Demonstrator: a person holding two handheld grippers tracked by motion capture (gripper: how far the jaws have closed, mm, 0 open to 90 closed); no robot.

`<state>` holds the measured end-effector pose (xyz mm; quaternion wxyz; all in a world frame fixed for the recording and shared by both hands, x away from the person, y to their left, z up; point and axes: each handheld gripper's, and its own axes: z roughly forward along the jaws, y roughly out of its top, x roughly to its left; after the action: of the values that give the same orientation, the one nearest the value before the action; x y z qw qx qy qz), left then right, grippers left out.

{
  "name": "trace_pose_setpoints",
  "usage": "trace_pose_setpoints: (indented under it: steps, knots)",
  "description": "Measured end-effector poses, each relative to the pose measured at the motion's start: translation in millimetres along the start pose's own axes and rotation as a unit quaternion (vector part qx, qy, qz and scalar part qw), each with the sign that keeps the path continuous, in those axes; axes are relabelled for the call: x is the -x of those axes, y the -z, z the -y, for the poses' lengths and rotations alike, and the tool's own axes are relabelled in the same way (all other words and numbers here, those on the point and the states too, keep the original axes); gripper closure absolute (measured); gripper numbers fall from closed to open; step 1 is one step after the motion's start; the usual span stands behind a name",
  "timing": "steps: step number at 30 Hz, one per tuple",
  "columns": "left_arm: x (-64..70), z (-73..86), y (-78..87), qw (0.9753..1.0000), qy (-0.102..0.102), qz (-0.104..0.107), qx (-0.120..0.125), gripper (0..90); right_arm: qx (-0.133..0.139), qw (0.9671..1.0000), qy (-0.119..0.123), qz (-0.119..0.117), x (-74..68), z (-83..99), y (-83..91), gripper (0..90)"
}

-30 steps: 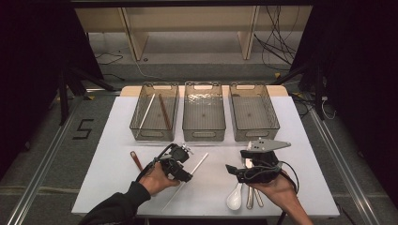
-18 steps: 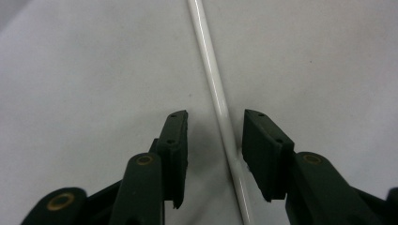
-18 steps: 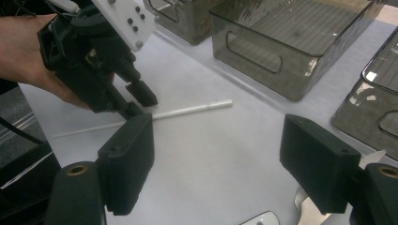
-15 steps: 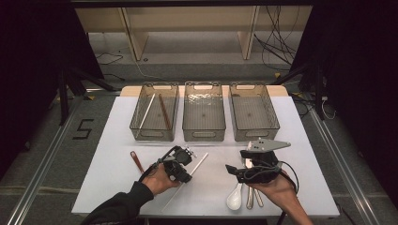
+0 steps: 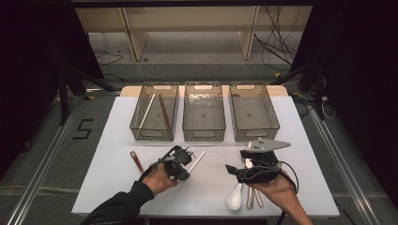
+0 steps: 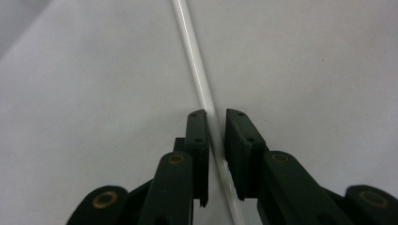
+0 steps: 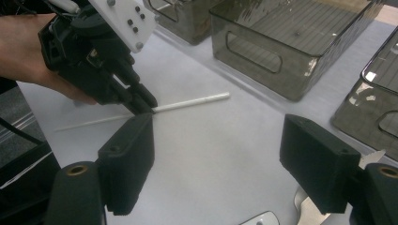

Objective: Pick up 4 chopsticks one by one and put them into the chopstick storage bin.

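The white chopstick (image 6: 199, 77) looks glossy smooth plastic, the table (image 6: 84, 93) matt white, the bins (image 7: 300, 42) smoky clear plastic

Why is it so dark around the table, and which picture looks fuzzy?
In the high view, light falls on the white table while the room at both sides stays black. In the left gripper view, the white chopstick blurs toward the top and carries a bright glare stripe. In the right gripper view, the clear bin shows shiny reflections, and the near black jaws look soft.

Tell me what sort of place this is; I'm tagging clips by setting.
Probably a lab recording rig, not a kitchen: a white table ringed by black curtains, three identical clear bins, loose floor cables, and a taped "5".
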<state>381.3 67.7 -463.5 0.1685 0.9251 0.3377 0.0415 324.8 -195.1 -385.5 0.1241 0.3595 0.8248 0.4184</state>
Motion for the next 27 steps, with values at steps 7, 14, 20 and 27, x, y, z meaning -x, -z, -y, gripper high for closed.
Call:
trace_pose_setpoints:
  steps: [7,14,20,27]
  knots:
    - [2.0,-0.3,-0.4,1.0000,-0.005,-0.001,-0.002,75.6,0.000,1.0000,0.000,0.000,0.1,0.0,-0.1,27.5]
    - [3.6,0.5,0.0,0.9999,-0.013,-0.003,0.002,79.1,0.000,1.0000,-0.001,0.001,0.2,0.0,0.0,27.5]
    - [0.6,1.0,-0.5,0.9999,-0.008,-0.003,0.008,83.8,0.000,1.0000,0.000,0.001,0.1,-0.1,0.1,27.5]
    - [2.1,0.3,-0.3,0.9999,-0.010,-0.007,0.006,84.2,0.000,1.0000,-0.001,0.002,0.3,0.1,0.2,27.6]
